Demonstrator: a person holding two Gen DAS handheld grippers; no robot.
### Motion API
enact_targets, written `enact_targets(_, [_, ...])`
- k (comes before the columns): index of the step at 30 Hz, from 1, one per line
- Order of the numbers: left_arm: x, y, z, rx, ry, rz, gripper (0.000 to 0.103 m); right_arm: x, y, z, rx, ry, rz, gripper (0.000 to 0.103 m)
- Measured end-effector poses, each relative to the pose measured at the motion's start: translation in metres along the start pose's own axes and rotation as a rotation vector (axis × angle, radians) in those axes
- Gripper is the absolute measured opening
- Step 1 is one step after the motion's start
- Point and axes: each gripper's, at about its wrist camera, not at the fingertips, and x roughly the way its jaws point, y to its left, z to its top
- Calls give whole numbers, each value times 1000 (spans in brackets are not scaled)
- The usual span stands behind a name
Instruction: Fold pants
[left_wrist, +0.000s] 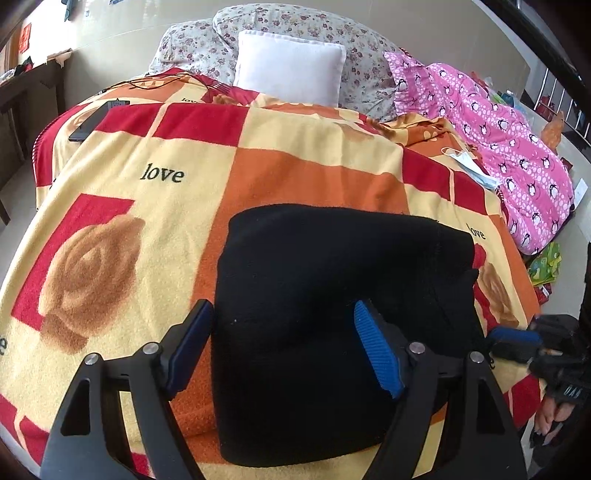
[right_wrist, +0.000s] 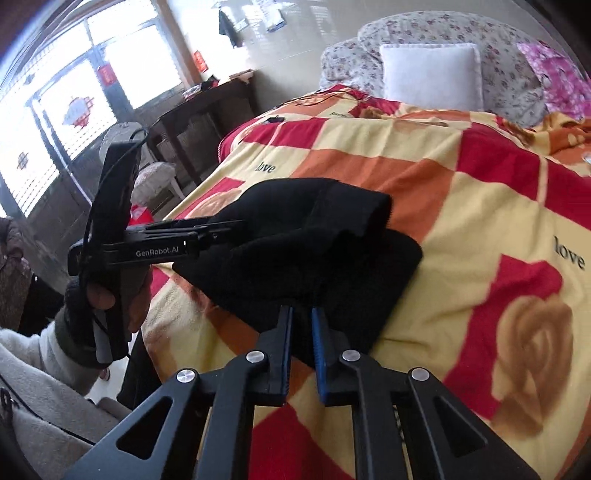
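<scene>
The black pants (left_wrist: 332, 295) lie folded into a thick pad on the yellow, red and orange blanket (left_wrist: 155, 229). My left gripper (left_wrist: 282, 315) is open, its fingers spread over the near left part of the pants. In the right wrist view the pants (right_wrist: 303, 251) show as a stacked fold with the top layer raised. My right gripper (right_wrist: 303, 325) is shut on the near edge of the pants. The left gripper (right_wrist: 221, 227) reaches in from the left over the fold. The right gripper also shows in the left wrist view (left_wrist: 513, 339).
A white pillow (left_wrist: 291, 66) and floral pillows sit at the head of the bed. Pink penguin-print cloth (left_wrist: 498, 140) and a face mask (left_wrist: 469, 166) lie at the right. A phone (left_wrist: 88, 123) lies far left. A dark table (right_wrist: 207, 110) stands by the window.
</scene>
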Motion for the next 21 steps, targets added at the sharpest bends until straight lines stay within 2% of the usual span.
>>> enact_targets(2, [0, 0, 0, 3, 2, -1, 78, -9, -3, 4, 31, -70, 13, 26])
enact_targets(3, [0, 0, 0, 1, 4, -2, 78, -10, -3, 8, 38, -85, 26, 36])
enact_targets(5, [0, 1, 1, -1, 8, -3, 78, -4, -2, 15, 17, -79, 17, 38])
enact_targets(12, [3, 2, 1, -12, 13, -3, 81, 45, 16, 26, -137, 29, -8, 38])
enact_targets(14, [5, 2, 0, -20, 16, -6, 83, 51, 17, 29, -156, 28, -15, 31])
enact_targets(16, [5, 1, 0, -13, 16, -7, 83, 48, 20, 28, -168, 39, -30, 15])
enact_targets(18, [6, 2, 0, -10, 18, -9, 84, 38, 24, 23, -179, 35, -15, 8])
enact_targets(20, [6, 2, 0, -9, 19, -10, 84, 22, 26, 17, -164, 11, 17, 7])
enact_targets(21, [6, 2, -1, -9, 18, -9, 84, 14, 26, 13, -155, 3, 21, 3])
